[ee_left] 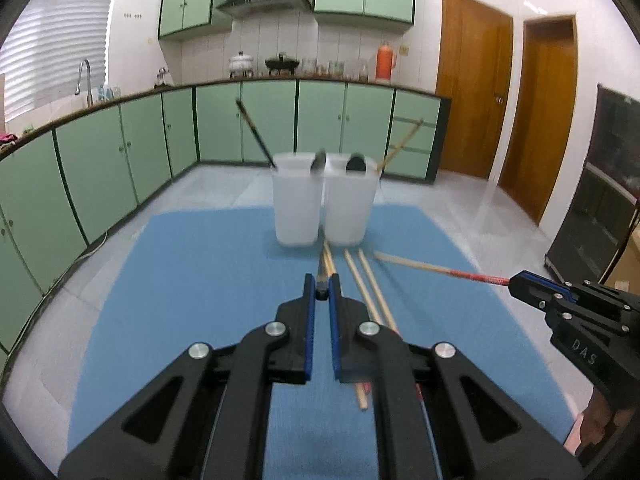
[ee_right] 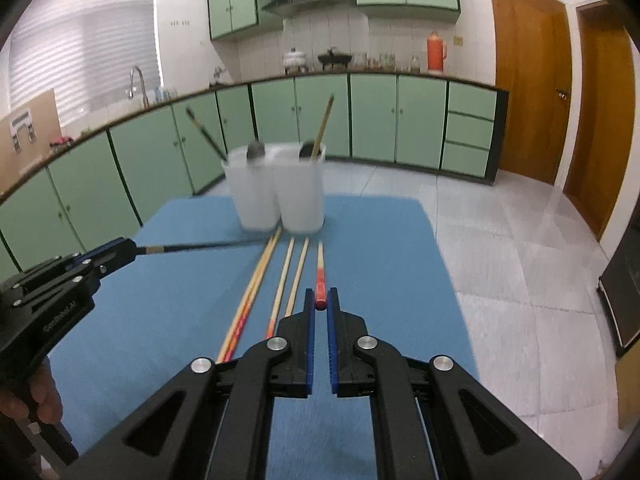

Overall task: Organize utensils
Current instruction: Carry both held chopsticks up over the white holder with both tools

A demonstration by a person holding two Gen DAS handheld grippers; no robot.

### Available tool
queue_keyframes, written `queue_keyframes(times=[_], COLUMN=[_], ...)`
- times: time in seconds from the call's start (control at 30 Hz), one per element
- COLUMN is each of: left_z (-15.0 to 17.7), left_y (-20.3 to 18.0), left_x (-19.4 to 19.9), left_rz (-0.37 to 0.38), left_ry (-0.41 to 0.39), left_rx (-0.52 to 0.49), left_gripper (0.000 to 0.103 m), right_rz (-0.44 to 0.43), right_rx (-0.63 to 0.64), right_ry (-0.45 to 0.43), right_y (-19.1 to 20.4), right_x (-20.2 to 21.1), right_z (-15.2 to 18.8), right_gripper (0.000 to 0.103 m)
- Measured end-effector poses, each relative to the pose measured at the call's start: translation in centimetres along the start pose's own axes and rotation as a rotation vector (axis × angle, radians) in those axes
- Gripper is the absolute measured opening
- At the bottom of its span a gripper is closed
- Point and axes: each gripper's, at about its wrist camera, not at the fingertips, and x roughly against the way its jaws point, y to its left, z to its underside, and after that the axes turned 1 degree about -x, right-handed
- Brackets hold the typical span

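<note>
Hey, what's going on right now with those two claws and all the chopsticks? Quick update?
Left gripper shut on dark chopstick. Right gripper shut on red-ended chopstick. Four chopsticks loose on mat. Both cups unobstructed.

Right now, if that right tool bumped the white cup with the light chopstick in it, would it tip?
Probably fairly easily. The right cup looks like thin translucent plastic, tall for its narrow base, so likely light. The bamboo chopstick leaning far above its rim adds leverage. The left cup close alongside might brace it on that side.
</note>
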Motion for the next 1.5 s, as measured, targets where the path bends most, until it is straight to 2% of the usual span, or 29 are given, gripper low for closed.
queue_keyframes(times=[0.27,0.57,0.93,1.23,1.5], left_z=[-3.8,-6.6,-8.5,-10.1,-13.6], left_y=[-0.4,0.2,0.8,1.0,1.6], left_x=[1.0,0.8,1.0,2.0,3.1], left_rz=[0.024,0.063,0.113,0.108,0.089], left_ry=[-0.083,-0.102,-0.125,-0.173,-0.259], left_rx=[0.013,0.025,0.037,0.035,0.037], left_gripper=[0.006,0.006,0.006,0.005,0.005], right_rz=[-0.051,-0.107,-0.136,-0.152,-0.167], right_rx=[-0.036,-0.034,0.015,0.046,0.078], right_ry=[-0.083,-0.101,-0.123,-0.16,-0.228], right_y=[-1.1,-1.6,-1.1,-0.3,0.6], right_x=[1.6,1.5,1.5,2.1,3.4], right_z=[-4.3,-8.3,-10.5,-12.2,-15.5], right_gripper=[0.006,0.005,0.005,0.005,0.005])
